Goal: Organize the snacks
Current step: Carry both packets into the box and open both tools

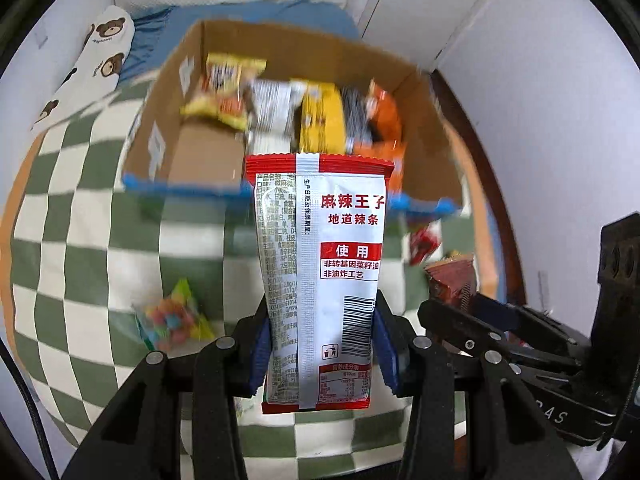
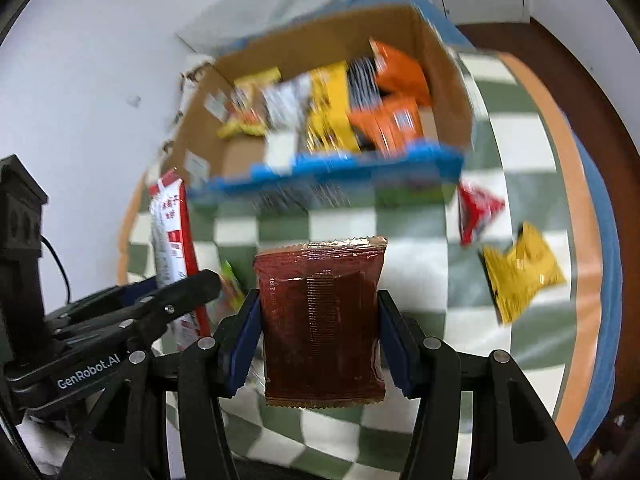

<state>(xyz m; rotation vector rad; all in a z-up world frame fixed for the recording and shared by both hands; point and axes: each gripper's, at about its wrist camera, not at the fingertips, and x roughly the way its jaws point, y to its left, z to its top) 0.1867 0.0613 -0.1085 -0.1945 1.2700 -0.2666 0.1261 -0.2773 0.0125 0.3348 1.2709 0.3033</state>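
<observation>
My left gripper (image 1: 322, 344) is shut on a white and red spicy-strip packet (image 1: 320, 272), held upright above the checkered cloth in front of the cardboard box (image 1: 160, 120). My right gripper (image 2: 320, 340) is shut on a dark red-brown packet (image 2: 322, 320), also short of the box (image 2: 448, 80). The box holds several yellow, silver and orange snack packets (image 1: 316, 116). Each gripper shows in the other's view: the right one (image 1: 472, 320) beside the left, the left one (image 2: 176, 304) with its packet (image 2: 172, 232).
A green and white checkered cloth (image 1: 80, 240) covers the surface. Loose on it are a clear bag of coloured candy (image 1: 172, 320), a red packet (image 2: 476, 212) and a yellow packet (image 2: 520, 272). A bear-print pillow (image 1: 92, 68) lies at the back left. White walls stand behind.
</observation>
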